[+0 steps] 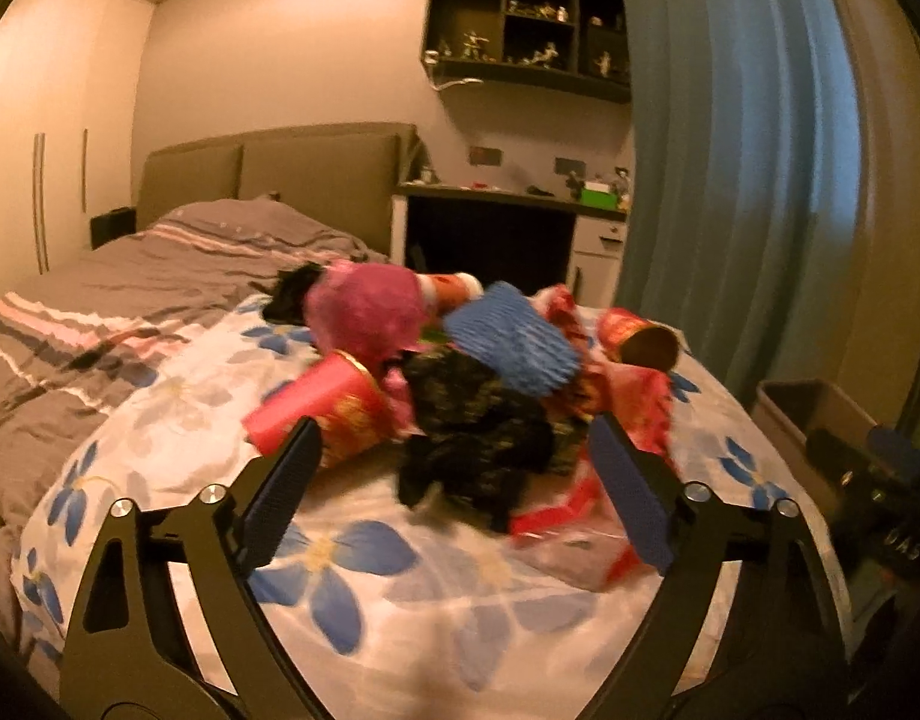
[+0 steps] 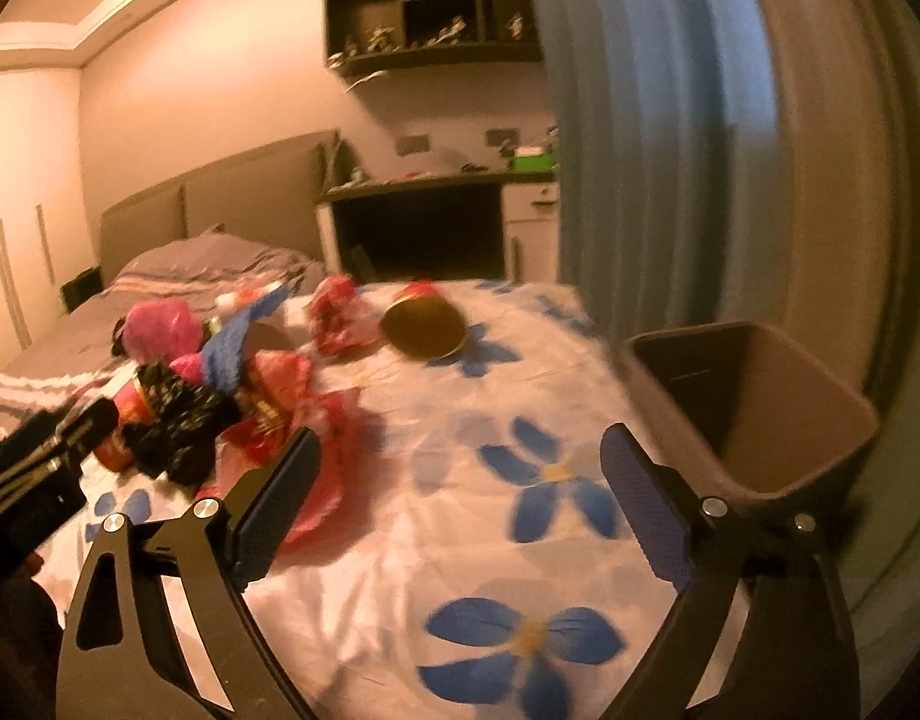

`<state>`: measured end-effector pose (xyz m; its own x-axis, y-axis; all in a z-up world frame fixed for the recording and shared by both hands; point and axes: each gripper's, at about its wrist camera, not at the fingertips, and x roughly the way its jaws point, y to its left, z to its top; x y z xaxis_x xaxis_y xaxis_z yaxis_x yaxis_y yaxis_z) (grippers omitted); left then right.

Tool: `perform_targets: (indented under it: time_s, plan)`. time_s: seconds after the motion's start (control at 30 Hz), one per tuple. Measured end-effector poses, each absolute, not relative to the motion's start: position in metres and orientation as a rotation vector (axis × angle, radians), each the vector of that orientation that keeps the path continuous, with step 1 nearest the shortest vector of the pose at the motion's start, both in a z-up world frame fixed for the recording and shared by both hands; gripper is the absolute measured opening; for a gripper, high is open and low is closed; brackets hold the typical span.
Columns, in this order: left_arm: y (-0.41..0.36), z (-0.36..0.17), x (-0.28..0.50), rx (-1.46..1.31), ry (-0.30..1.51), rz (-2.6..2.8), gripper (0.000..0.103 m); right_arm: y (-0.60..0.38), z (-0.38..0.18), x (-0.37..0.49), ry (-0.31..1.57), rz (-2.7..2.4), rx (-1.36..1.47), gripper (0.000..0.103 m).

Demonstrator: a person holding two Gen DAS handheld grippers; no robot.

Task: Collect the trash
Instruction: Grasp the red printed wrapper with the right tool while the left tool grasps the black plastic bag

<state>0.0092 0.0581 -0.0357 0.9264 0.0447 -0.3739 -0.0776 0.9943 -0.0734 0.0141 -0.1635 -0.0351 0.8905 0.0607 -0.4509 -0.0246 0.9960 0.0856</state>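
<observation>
1. My left gripper (image 1: 453, 492) has its jaws spread wide with nothing gripped. I hold it low and angled down at the trash pile (image 1: 460, 384) so the black wrapper (image 1: 478, 444) sits in the gap, at about 12 o'clock from the jaws. The pads do not press on it.

2. Working left to right through the pile in the left view: a red cup (image 1: 321, 408) on its side at 10 o'clock, a pink wad (image 1: 363, 312) behind it, a blue ribbed piece (image 1: 514, 342) at 1 o'clock, red wrappers (image 1: 628, 396) at 2 o'clock, and a red tube (image 1: 640, 339) lying open-ended beyond them. All lie heaped on the floral sheet (image 1: 369, 594) spread over the bed (image 1: 129, 276); I judge the sheet is there to keep the litter in one patch.

3. My right gripper (image 2: 460, 504) is just as wide, and empty. Only bare sheet lies between its jaws; the red wrappers lie near its left jaw, at 10 o'clock.

4. The bin (image 2: 754, 414) stands off the bed's edge at 2 o'clock from the right gripper, mouth up, near enough to drop into.

5. I'd judge collection has barely begun: the bin looks empty, though its floor is dim.
</observation>
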Motion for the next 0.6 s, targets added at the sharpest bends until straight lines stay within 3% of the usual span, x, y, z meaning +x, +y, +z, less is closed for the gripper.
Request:
perform_targets:
  time_s: [0.03, 0.1, 0.33, 0.43, 0.5, 0.6]
  plan:
    - [0.064, -0.037, 0.012, -0.093, 0.382, 0.072, 0.087, -0.158, -0.039, 0.019, 0.485, 0.066, 0.078, 0.089]
    - [0.073, -0.038, 0.014, -0.109, 0.384, 0.081, 0.086, -0.146, -0.044, 0.029, 0.51, 0.108, 0.077, 0.075]
    - [0.092, -0.049, 0.025, -0.112, 0.425, 0.091, 0.079, -0.113, -0.057, 0.068, 0.583, 0.212, 0.09, 0.06]
    - [0.093, -0.054, 0.029, -0.11, 0.438, 0.075, 0.076, -0.107, -0.064, 0.08, 0.615, 0.234, 0.097, 0.039]
    - [0.093, -0.057, 0.031, -0.11, 0.447, 0.062, 0.074, -0.105, -0.07, 0.086, 0.647, 0.249, 0.109, 0.017]
    - [0.094, -0.061, 0.036, -0.117, 0.457, 0.037, 0.07, -0.105, -0.075, 0.084, 0.661, 0.28, 0.117, 0.001]
